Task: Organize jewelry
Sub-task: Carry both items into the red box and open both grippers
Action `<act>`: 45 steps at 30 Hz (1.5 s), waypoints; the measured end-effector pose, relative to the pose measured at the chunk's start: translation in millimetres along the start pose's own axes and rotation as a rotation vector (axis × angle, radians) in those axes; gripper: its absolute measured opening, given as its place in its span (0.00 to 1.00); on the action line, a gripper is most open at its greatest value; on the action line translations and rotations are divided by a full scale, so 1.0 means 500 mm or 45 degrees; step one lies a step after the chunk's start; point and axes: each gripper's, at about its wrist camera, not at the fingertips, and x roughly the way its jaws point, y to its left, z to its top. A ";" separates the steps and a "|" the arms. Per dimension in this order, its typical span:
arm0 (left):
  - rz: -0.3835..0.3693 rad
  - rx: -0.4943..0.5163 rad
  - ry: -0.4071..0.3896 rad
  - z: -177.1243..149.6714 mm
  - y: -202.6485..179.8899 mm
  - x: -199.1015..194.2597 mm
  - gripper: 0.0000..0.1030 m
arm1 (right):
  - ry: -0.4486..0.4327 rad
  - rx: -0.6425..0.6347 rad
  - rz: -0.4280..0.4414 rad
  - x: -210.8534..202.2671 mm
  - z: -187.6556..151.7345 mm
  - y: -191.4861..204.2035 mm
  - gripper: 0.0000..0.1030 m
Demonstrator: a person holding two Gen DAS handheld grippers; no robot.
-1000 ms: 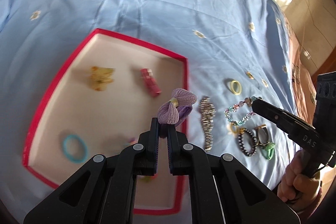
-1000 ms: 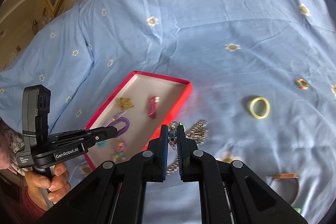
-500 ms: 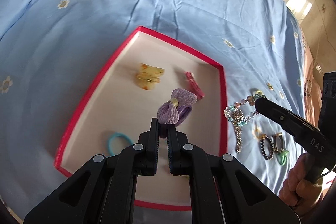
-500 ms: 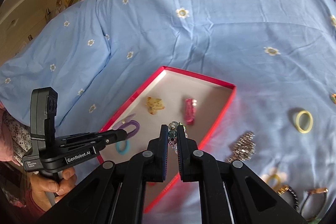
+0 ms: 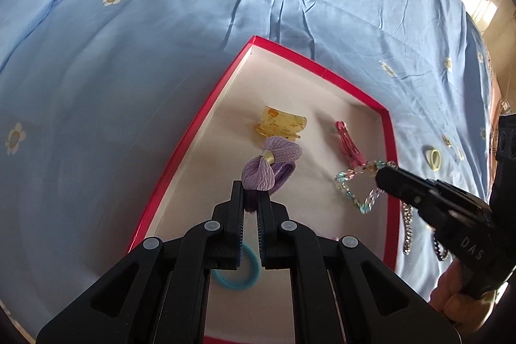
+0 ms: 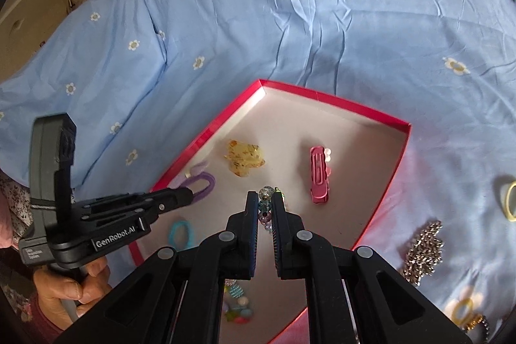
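Our left gripper (image 5: 250, 199) has its jaws clamped on a purple bow hair tie (image 5: 271, 166), hanging over the middle of the red tray (image 5: 322, 73). Our right gripper (image 6: 265, 202) has its jaws pinched on a beaded bracelet (image 5: 358, 186), dangling over the tray's right side. Lying in the tray are a yellow hair claw (image 6: 245, 157), a pink hair clip (image 6: 318, 174) and a blue hair tie (image 5: 237, 274). Outside it on the blue flowered bedsheet (image 5: 161, 21) sit a rhinestone bracelet (image 6: 424, 250) and a yellow ring (image 5: 433, 157). A hand (image 6: 69, 286) holds the left gripper's handle.
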 end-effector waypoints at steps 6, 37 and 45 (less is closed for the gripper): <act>0.023 -0.002 0.046 0.002 0.003 0.033 0.07 | 0.063 0.001 -0.022 0.034 -0.014 -0.010 0.07; 0.094 0.026 -0.025 -0.006 -0.009 -0.028 0.41 | 0.078 0.017 -0.013 0.027 -0.033 -0.018 0.31; 0.051 -0.020 -0.047 -0.035 -0.017 -0.064 0.46 | -0.006 0.041 0.004 -0.042 -0.049 -0.014 0.40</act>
